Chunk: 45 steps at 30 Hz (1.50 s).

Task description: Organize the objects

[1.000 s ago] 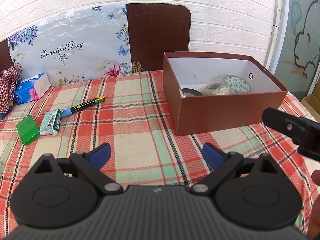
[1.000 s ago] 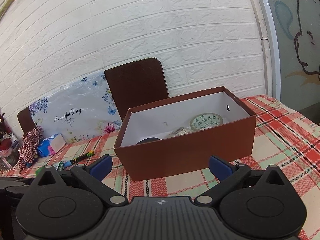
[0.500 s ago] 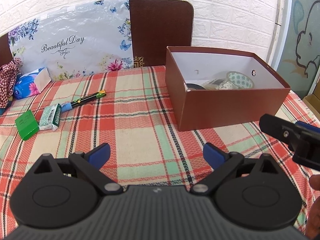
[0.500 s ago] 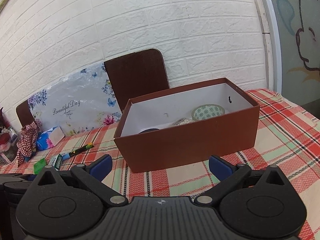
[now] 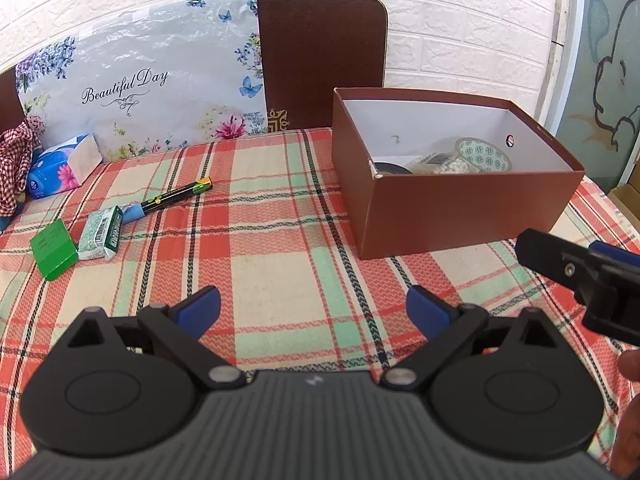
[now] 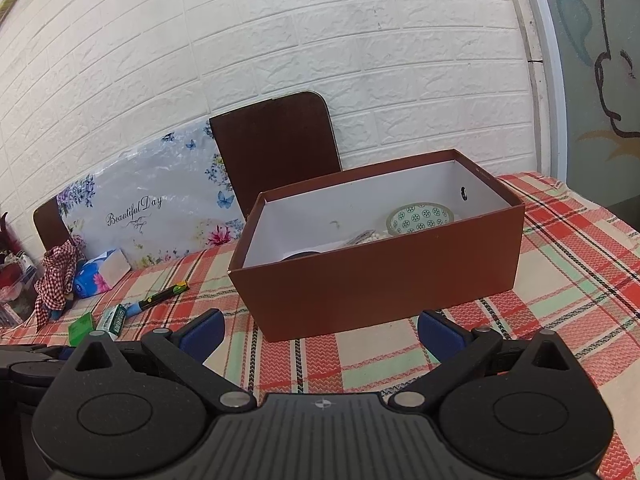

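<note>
Left wrist view: left gripper (image 5: 312,306) hangs released over the tabletop (image 5: 280,272); loose marker (image 5: 172,199) lies ahead-left, box (image 5: 452,216) ahead-right; right gripper (image 6: 320,332) likewise released, empty.

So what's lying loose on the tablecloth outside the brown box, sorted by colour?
Green: 2, the green block and the green-and-white packet.
Black and green: 1, the marker.
Blue: 1, the tissue pack.
Red check: 1, the cloth.
Total: 5.
</note>
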Each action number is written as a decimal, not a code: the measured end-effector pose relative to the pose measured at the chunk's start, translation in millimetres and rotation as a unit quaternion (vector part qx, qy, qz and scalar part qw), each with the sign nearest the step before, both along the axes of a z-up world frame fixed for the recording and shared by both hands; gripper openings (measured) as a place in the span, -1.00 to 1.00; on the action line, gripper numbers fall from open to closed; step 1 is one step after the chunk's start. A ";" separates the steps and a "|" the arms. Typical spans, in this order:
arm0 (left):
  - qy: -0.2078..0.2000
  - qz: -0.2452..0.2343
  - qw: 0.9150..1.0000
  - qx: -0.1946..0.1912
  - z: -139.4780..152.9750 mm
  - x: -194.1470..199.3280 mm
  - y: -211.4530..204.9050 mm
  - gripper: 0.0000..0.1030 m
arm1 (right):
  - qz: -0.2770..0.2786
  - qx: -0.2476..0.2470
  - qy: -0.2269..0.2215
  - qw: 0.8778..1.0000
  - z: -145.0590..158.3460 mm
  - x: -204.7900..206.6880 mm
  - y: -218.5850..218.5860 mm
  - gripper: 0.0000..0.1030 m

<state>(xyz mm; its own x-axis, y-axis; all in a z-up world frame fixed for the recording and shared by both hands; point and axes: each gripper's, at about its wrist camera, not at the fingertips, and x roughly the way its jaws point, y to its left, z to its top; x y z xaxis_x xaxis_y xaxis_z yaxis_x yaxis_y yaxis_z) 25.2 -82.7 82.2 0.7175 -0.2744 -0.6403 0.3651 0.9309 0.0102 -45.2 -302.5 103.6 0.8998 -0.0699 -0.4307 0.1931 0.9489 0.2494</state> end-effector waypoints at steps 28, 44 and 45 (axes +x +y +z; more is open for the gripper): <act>0.007 0.001 1.000 -0.001 -2.0 -0.2 1.2 0.95 | -0.019 0.001 -0.001 1.000 -0.9 -2.2 0.3 0.99; 0.008 0.026 1.000 -0.011 -3.9 9.4 20.3 0.95 | -0.003 -0.010 0.009 1.000 -3.0 0.8 12.6 0.99; 0.009 0.030 0.999 -0.012 -4.5 11.1 23.1 0.95 | 0.000 -0.012 0.010 1.000 -3.2 1.3 14.2 0.99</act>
<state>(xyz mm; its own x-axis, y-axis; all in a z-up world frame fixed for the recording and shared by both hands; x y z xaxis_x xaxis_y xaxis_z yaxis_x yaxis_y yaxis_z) 36.4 -59.6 77.7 0.7216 -0.2471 -0.6467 0.3087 0.9510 -0.0190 -43.9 -288.3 100.3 0.8910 -0.0798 -0.4469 0.1971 0.9548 0.2224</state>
